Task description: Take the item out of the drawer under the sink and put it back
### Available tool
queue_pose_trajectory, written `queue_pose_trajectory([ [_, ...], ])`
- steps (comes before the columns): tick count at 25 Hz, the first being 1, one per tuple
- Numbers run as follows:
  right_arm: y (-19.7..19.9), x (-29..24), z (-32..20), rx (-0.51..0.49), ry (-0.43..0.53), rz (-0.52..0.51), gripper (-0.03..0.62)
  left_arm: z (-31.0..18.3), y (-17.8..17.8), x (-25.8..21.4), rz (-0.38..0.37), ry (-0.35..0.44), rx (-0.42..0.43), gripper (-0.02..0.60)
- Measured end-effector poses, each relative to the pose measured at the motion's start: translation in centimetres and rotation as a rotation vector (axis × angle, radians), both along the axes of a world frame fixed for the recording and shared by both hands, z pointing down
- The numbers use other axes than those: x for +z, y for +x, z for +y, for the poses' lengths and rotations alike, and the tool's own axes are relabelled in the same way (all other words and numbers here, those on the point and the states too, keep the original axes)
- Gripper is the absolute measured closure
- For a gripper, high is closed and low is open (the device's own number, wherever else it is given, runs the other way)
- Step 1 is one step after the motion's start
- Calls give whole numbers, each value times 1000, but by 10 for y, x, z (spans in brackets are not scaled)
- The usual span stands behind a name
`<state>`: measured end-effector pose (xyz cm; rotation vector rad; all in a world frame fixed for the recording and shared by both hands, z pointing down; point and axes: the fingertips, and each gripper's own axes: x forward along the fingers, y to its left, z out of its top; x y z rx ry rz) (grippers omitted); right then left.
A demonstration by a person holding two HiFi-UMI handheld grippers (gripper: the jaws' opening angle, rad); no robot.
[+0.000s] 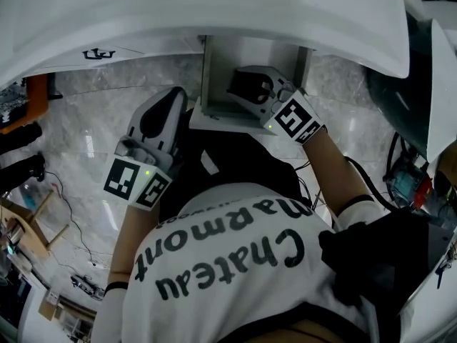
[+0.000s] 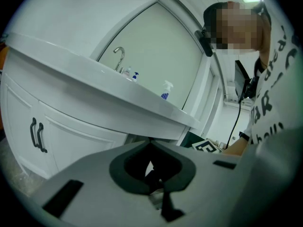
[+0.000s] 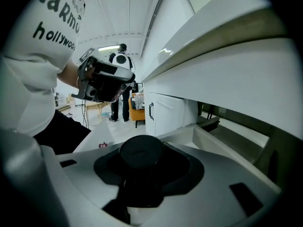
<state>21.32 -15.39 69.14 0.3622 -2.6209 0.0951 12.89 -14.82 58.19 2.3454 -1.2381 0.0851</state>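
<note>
The white drawer [image 1: 214, 84] under the sink counter [image 1: 214, 6] stands pulled out. My right gripper [image 1: 246, 86] reaches over its front corner. In the right gripper view a black round item [image 3: 140, 151], like a lid or a small jar, sits in the hollow between the dark pads, and the right gripper [image 3: 144, 143] is shut on it. The drawer's rim [image 3: 222, 145] lies just beyond. My left gripper [image 1: 166, 104] hangs left of the drawer, over the floor. In its own view the left gripper [image 2: 151, 144] is shut with nothing in it.
White cabinet doors with black handles [image 2: 38, 135] stand left of the drawer. A faucet [image 2: 119, 56] and spray bottles [image 2: 165, 90] are on the counter. The marble floor [image 1: 78, 141] has cables at the left. A person [image 3: 118, 86] stands far off by an orange chair [image 3: 137, 113].
</note>
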Motion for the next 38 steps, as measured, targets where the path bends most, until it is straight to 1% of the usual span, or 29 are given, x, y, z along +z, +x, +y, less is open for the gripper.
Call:
queue_pose_trajectory([
  [6,0,-10,-16,86,-36,-66,429,1,3,1,-14,-8,2,572],
  [9,0,-25,-21,109,-31,-95,439,3,1,-3,-10,-21,-10,572],
  [14,-3,-62,-19,114,-11,-119,480,9,-2,-21,-2,-44,-27,572],
  [21,-5,-136,-8,115,33,-139,484,21,-3,-68,0,-35,-19,572],
  [25,-6,-186,-2,105,89,-147,484,25,-3,-101,-1,7,-23,572],
  [31,-10,-255,12,118,149,-163,484,31,-4,-155,6,75,-44,572],
  [38,-23,-339,25,153,218,-245,483,41,-9,-219,32,221,-78,572],
])
